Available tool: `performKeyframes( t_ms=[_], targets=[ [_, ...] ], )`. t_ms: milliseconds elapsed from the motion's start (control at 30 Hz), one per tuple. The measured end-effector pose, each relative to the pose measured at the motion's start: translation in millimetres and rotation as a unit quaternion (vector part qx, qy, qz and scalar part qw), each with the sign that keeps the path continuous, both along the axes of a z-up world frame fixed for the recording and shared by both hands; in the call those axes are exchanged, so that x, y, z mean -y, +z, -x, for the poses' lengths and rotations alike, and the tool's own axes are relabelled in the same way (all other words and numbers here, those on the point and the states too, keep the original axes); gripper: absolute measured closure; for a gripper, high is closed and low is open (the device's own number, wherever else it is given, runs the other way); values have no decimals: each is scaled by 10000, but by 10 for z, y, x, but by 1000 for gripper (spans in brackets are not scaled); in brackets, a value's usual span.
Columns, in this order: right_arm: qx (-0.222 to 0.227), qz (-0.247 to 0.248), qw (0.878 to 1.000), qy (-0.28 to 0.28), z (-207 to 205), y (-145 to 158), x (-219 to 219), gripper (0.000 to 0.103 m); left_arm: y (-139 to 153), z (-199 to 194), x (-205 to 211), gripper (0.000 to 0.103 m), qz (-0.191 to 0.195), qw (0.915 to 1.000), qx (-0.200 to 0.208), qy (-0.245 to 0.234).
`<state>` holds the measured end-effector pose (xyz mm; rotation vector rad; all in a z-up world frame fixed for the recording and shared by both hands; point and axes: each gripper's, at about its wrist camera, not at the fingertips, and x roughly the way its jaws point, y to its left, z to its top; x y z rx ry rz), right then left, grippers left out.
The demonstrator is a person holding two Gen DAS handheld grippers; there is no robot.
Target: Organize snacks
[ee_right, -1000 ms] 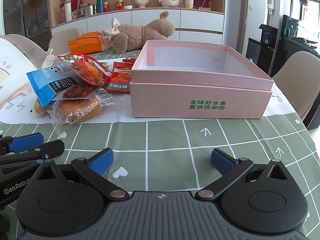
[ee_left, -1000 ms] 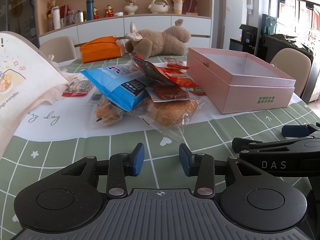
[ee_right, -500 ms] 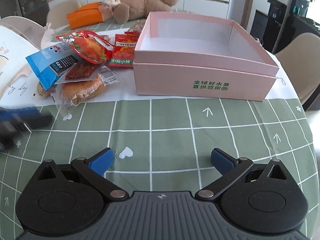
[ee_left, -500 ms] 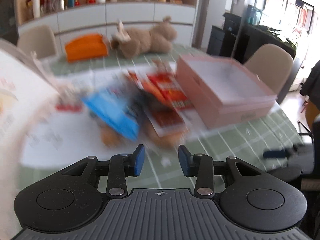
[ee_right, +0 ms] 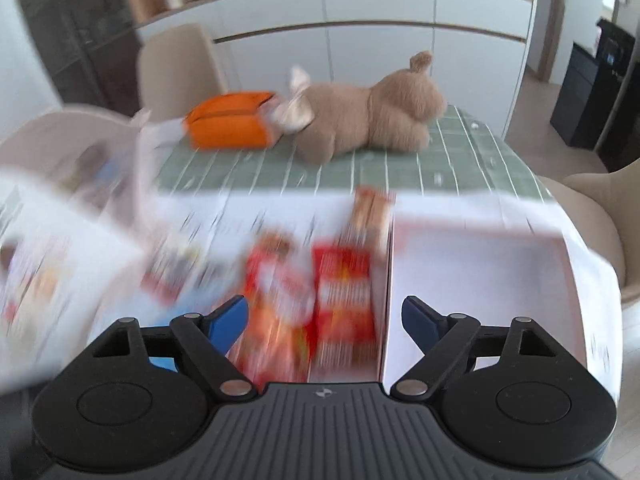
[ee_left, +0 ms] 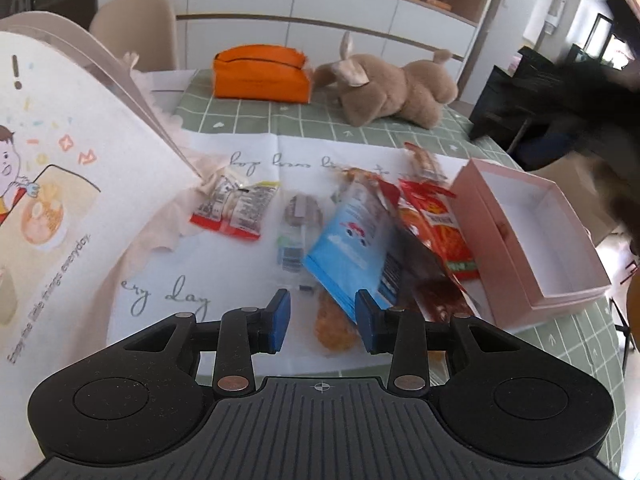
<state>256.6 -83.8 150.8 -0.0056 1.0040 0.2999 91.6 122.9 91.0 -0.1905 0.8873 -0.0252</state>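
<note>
A home dining room; a checked table [ee_left: 256, 118] with chairs [ee_left: 134, 28], a plush toy [ee_left: 394, 88], cabinets [ee_left: 288, 12] holding ornaments.

Your left gripper [ee_left: 323, 318] hung above the table, tilted downward, its blue-padded fingers [ee_left: 278, 316] parted by a modest gap with nothing clamped between them. Your right gripper [ee_right: 325, 322] was also raised and angled down; its blue fingertips [ee_right: 230, 320] were spread much wider than the left's, likewise holding nothing. The right wrist view was heavily motion-blurred ahead of the fingers, while both gripper bodies themselves appeared sharp. In the left wrist view, a dark blurred shape at the upper right could not be identified.
</note>
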Motion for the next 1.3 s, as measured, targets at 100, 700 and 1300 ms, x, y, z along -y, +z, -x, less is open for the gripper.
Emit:
performKeyframes(
  t_ms=[100, 700, 1300],
  targets=[
    [-343, 243, 9987, -288, -795, -368, -142, 28, -37, -64, -78, 64, -19, 9999, -85, 65],
    [-960, 379, 9924, 672, -611, -973, -877, 67, -349, -792, -607, 64, -112, 9953, -90, 957],
    [-484, 510, 9945, 772, 1222, -542, -6, 68, -494, -1007, -287, 75, -1085, 9937, -219, -145]
  ],
)
